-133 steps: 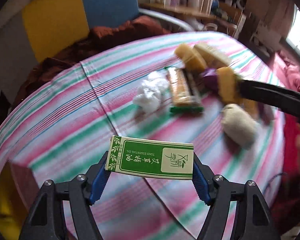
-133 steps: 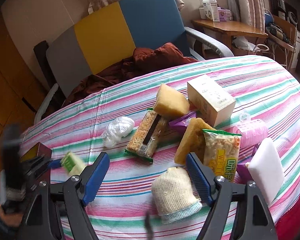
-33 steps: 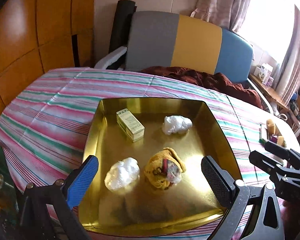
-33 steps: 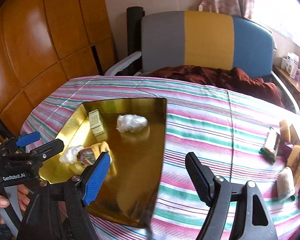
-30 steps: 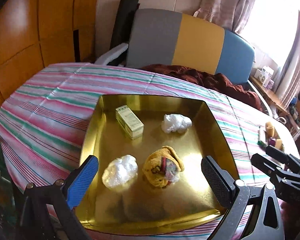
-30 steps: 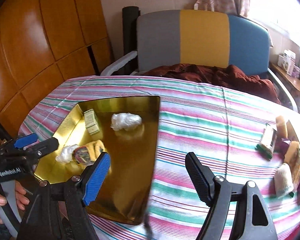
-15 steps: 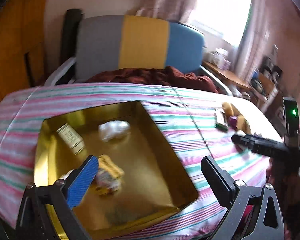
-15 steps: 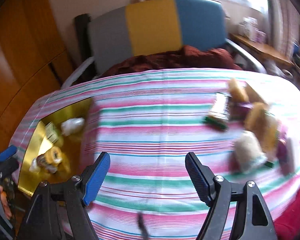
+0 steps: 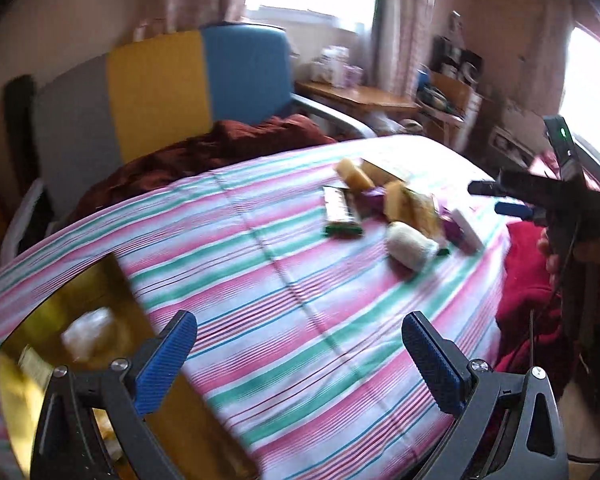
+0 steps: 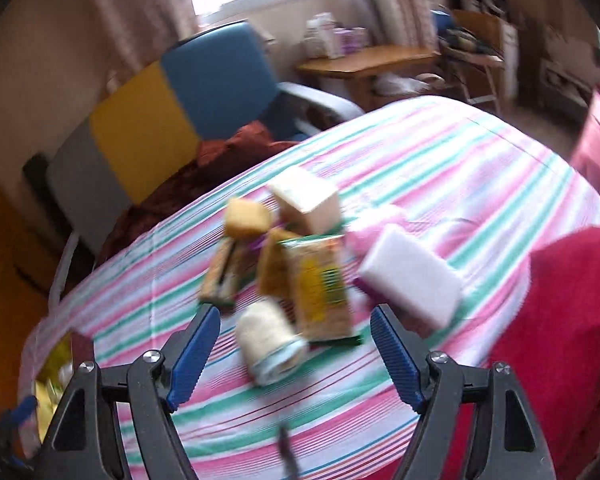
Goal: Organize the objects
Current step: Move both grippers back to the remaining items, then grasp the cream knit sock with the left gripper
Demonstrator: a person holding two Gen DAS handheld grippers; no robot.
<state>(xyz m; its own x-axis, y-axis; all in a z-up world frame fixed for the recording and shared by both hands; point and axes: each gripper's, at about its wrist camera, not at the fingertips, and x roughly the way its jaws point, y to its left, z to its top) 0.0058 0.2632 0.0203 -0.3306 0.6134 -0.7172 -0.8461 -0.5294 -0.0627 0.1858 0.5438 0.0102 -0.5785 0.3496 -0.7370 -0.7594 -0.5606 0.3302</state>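
Above pile (image 10: 292,264) on striped cloth (image 10: 440,168): right gripper (image 10: 294,344) wide open, empty, framing cream roll (image 10: 270,344), likely next pick; left gripper (image 9: 300,360) open, empty, near gold tray (image 9: 60,312).

Left gripper (image 9: 300,356): black angular frame, ribbed blue pads on the fingers (image 9: 166,364), silver screws at the pivots. Right gripper (image 10: 294,350): same build; its black body carries a lit green lamp, with a thin dark cable hanging below. Person wears a red garment (image 10: 560,344).
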